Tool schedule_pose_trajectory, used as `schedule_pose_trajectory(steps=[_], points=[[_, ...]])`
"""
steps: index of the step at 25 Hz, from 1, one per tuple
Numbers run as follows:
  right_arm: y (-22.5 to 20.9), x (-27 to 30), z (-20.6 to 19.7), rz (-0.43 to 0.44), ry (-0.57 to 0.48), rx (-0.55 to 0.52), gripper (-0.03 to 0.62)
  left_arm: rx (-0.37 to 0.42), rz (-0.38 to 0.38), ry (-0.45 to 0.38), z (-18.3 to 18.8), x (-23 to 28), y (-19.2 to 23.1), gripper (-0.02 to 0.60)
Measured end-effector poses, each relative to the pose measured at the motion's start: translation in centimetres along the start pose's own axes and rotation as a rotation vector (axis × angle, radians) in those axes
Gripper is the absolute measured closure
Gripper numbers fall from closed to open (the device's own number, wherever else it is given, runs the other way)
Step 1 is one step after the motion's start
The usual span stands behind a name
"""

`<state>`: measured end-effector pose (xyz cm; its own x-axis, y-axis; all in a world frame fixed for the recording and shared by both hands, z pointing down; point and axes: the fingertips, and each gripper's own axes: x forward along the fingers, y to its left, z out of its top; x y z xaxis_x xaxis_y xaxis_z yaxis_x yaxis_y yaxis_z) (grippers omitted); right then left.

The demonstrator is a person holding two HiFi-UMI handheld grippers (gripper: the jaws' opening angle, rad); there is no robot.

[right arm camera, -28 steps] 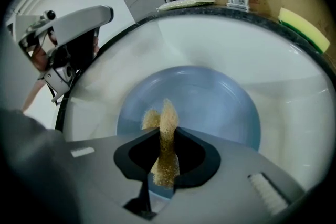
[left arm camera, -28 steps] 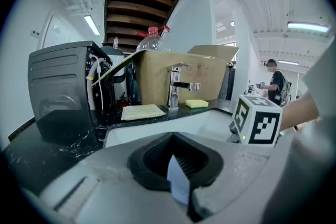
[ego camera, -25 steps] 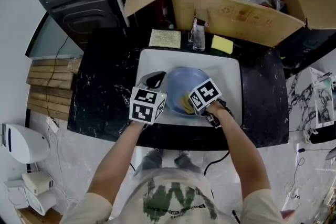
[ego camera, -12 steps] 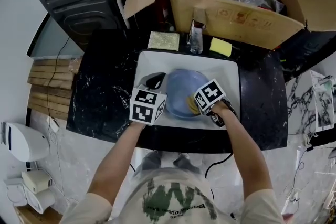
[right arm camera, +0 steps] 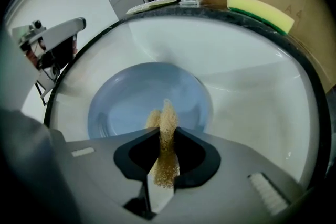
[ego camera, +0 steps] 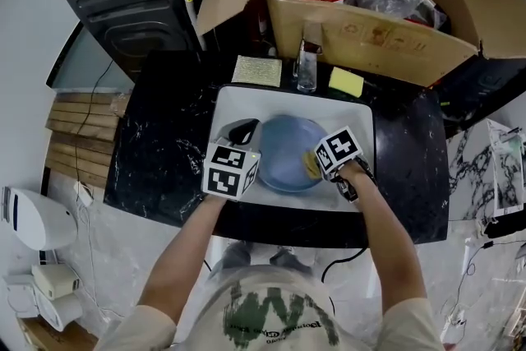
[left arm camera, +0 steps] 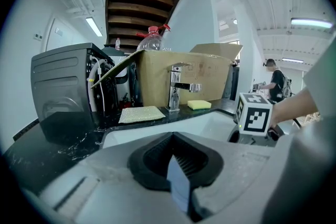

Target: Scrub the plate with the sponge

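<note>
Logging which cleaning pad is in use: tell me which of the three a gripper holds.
The tan sponge, pinched by the right gripper over the blue plate. The yellow sponge and the flat pale pad lie on the counter.

The blue plate [ego camera: 279, 156] looks smooth and glossy, the tan sponge [right arm camera: 167, 123] coarse, the white sink [ego camera: 355, 115] shiny.

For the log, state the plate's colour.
Light blue; the plate shows best in the right gripper view.
</note>
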<state>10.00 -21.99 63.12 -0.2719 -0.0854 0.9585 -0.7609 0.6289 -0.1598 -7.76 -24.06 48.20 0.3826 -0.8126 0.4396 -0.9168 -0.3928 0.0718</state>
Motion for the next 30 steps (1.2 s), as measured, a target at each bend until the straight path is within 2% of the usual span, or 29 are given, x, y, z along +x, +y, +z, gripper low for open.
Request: schedule_pose_trajectory(steps=[7, 12, 20, 30], points=[[-0.4, -0.5, 0.9, 0.004, -0.067, 0.037, 0.526, -0.005, 0.009, -0.001, 0.1, -0.3, 0.1, 0.578], [0.1, -2.9, 2.7, 0.017, -0.209, 0.09, 0.526, -0.031, -0.006, 0.009, 0.2, -0.6, -0.1, 0.578], [0.2, -8.5, 5.0, -0.04, -0.42, 0.115, 0.526, -0.052, -0.03, 0.044, 0.6, -0.7, -0.6, 0.578], [0.2, -17.0, 6.7, -0.104, -0.705, 0.144, 0.526, -0.022, -0.044, -0.019, 4.5, -1.6, -0.8, 0.578]])
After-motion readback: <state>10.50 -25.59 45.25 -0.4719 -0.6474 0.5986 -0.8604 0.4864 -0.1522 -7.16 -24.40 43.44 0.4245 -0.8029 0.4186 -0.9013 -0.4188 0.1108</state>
